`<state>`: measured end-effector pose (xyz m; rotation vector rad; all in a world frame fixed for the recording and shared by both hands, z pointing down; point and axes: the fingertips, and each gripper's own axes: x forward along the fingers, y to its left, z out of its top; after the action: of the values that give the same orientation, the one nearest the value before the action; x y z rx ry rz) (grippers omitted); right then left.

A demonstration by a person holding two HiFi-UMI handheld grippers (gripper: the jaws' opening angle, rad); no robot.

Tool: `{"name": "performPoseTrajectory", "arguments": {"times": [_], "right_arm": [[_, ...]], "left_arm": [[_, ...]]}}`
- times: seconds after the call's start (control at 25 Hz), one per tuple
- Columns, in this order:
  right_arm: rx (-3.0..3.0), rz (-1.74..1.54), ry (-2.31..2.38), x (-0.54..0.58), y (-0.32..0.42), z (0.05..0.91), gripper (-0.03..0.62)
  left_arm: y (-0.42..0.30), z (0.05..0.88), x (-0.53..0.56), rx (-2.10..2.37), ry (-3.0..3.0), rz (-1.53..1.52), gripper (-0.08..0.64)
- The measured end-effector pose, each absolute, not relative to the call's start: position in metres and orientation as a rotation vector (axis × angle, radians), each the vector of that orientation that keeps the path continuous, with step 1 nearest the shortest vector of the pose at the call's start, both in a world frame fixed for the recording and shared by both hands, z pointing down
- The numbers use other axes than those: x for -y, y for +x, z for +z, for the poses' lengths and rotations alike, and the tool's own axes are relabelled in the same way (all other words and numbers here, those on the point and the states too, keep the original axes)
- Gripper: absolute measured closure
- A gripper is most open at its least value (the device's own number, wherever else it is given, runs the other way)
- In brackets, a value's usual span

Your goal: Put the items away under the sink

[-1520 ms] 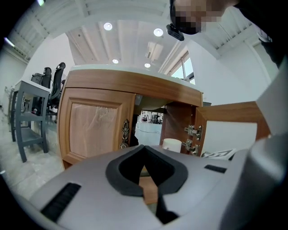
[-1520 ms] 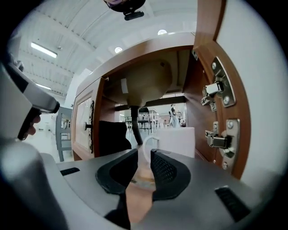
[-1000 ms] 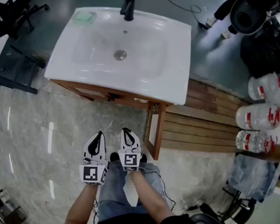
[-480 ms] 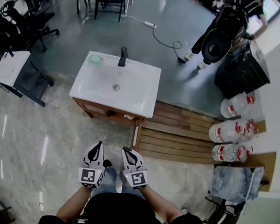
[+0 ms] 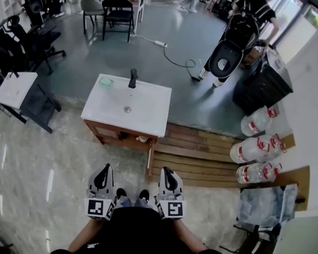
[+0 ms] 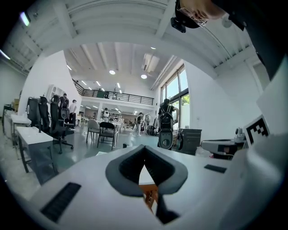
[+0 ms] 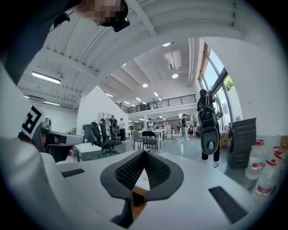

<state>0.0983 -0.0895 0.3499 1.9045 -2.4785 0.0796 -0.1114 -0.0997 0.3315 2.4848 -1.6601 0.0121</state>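
The person stands well apart from the sink point(image 5: 126, 103), on the near side of it, with both tools held level in front of the body and pointing toward it. The left gripper point(image 5: 106, 169) and the right gripper point(image 5: 167, 172) sit side by side, apart from each other and from everything else.

I would judge that the putting-away is done or nearly so. Nothing loose lies on the sink's top except a green soap dish point(image 5: 106, 82) at its far left corner. The cabinet point(image 5: 117, 134) beneath it has its door point(image 5: 149, 160) swung out toward us on the right. A pale thing point(image 5: 143, 139) shows just under the rim inside (too small to say what it is).

If anything is left, it is the door. Closing it would call for stepping up to the sink again, bringing one tool low and pushing the panel to. No grasp would be needed.

The left fingers point(image 6: 128, 168) are clenched, tips meeting, with nothing between them. Only the distant room shows through the notch below the tips. The right fingers point(image 7: 157, 173) are clenched tip to tip as well, and they too are empty. Neither touches anything.
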Motion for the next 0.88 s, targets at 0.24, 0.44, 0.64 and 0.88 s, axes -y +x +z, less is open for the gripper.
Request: {"name": "performPoseTrajectory", "arguments": {"times": [0.24, 0.44, 0.64, 0.88], "right_arm": [[2.424, 0.035, 1.975, 0.077, 0.112, 0.337, 0.578], [2.424, -0.065, 2.003, 0.076, 0.114, 0.329, 0.578], [2.43, -0.108, 2.017, 0.079, 0.114, 0.322, 0.578], [2.419, -0.118, 2.046, 0.077, 0.119, 0.32, 0.578]], "left_arm": [[-0.108, 0.323, 0.093, 1.641, 2.54, 0.007, 0.554], [-0.1, 0.321, 0.09, 1.614, 2.608, 0.031, 0.554], [-0.093, 0.309, 0.09, 1.662, 2.676, 0.027, 0.554], [-0.091, 0.31, 0.092, 1.627, 2.658, 0.016, 0.554]]}}
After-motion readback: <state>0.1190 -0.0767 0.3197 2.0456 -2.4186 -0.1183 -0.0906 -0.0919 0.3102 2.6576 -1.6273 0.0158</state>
